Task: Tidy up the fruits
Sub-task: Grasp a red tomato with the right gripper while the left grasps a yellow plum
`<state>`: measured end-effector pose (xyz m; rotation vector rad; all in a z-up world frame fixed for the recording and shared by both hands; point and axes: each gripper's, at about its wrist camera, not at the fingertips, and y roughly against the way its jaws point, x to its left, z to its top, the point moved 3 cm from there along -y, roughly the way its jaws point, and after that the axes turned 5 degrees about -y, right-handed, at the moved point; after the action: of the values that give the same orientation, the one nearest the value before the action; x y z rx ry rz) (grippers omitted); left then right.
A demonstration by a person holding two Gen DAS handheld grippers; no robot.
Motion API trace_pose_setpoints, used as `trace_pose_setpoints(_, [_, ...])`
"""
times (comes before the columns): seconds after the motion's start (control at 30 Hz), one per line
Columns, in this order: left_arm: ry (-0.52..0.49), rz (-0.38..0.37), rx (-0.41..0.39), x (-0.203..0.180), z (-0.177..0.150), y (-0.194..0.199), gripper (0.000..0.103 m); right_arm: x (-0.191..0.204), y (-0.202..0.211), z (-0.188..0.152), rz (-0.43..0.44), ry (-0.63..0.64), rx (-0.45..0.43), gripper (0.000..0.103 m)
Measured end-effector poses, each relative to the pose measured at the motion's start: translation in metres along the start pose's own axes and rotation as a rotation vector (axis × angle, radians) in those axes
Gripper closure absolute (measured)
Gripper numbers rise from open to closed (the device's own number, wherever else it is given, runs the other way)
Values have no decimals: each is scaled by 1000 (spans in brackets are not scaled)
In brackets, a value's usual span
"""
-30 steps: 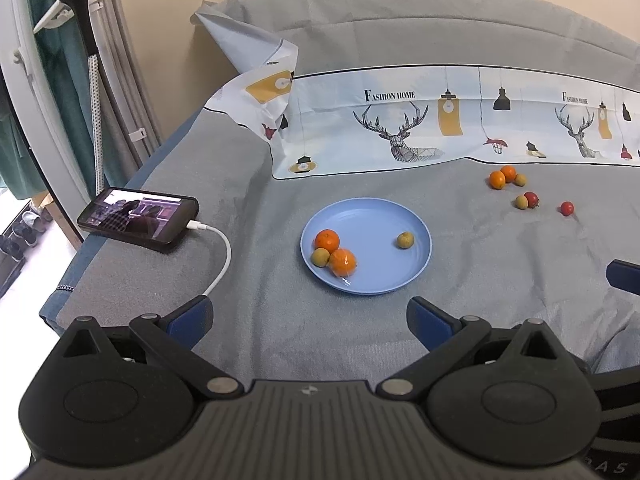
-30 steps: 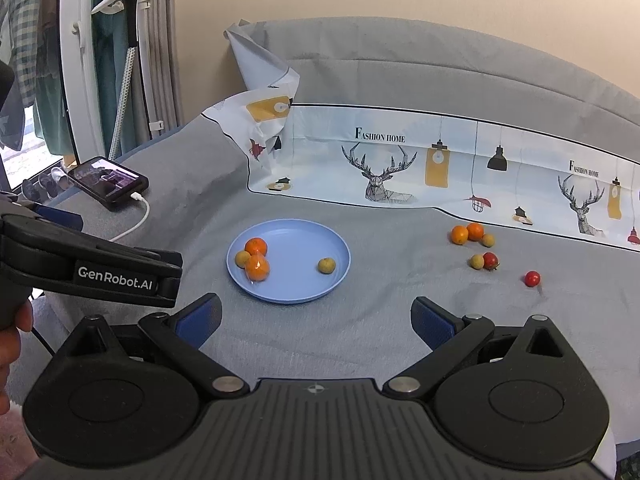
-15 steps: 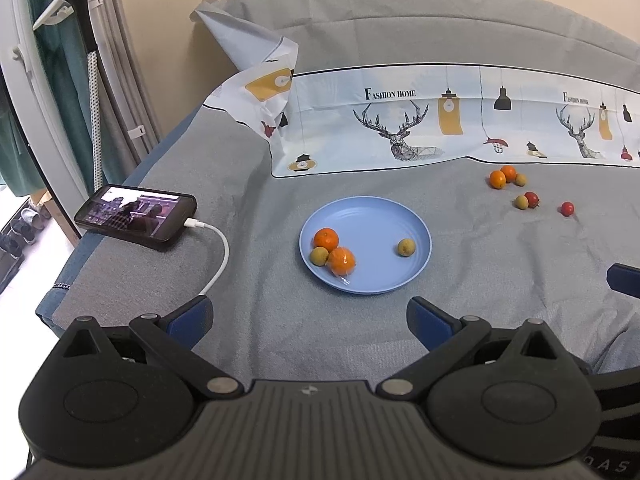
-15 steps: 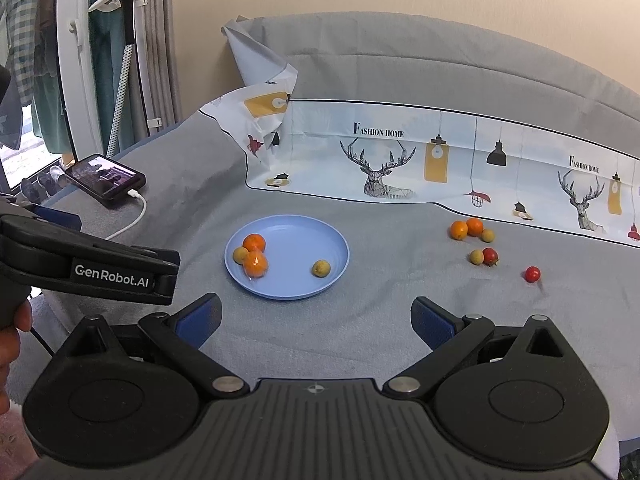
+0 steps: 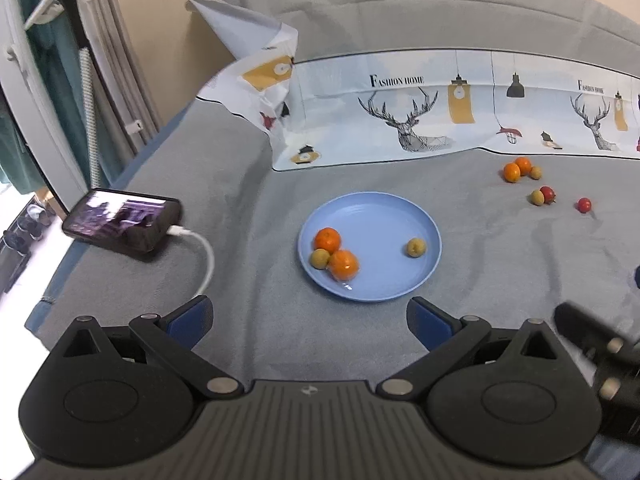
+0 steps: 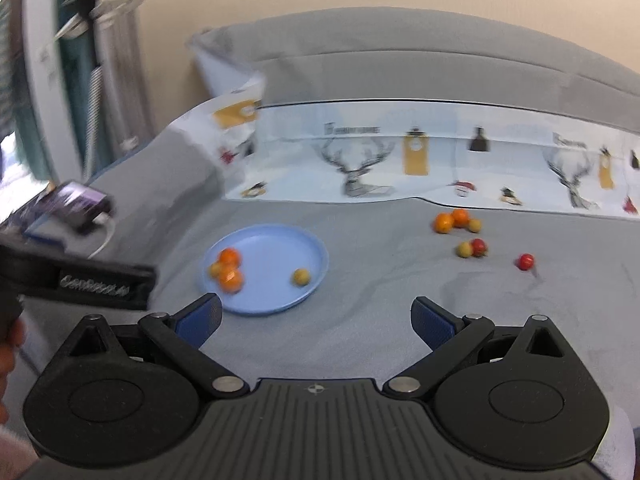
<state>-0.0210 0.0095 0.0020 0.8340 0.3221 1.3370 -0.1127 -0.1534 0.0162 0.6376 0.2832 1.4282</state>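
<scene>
Left wrist view: plate [image 5: 424, 216] holds 4 fruits, 6 lie apart. Both the left gripper [image 5: 310, 316] and the right gripper [image 6: 316, 316] gape wide and empty, likely ready to collect.

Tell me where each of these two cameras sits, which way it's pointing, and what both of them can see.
Left wrist: sits behind the open left gripper, looking forward and down over the grey cloth at the blue plate; the right gripper's black body shows at the right edge.
Right wrist: sits behind the open right gripper, facing the same way but blurred; the left gripper's body and part of a hand show at left.
Shared: the plate, the loose fruit, the phone.
</scene>
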Motion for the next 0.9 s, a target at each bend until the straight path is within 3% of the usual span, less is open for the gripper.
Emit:
trace_pose_setpoints(0.23, [-53,-28,18,-46,39,-33,0,-76,-32,9,-160,-174,-21,3])
trace_pose_setpoints(0.43, [-58,-195,74,-110,90,-86,0,-159,-86,22,-342,-248,-17,3])
trace_pose_setpoints(0.57, [-152,-220,52,-165,122,-126,0,-219,-135,30,-440,-299,-26,3])
trace_pose_setpoints(0.77, [-220,-266,95,-242,148,-202,0,-297,-218,31,-471,-344,40,3])
trace_pose_setpoints(0.9, [-265,-323,119,-287,153,-247,0,-320,-255,29,-455,-363,77,3])
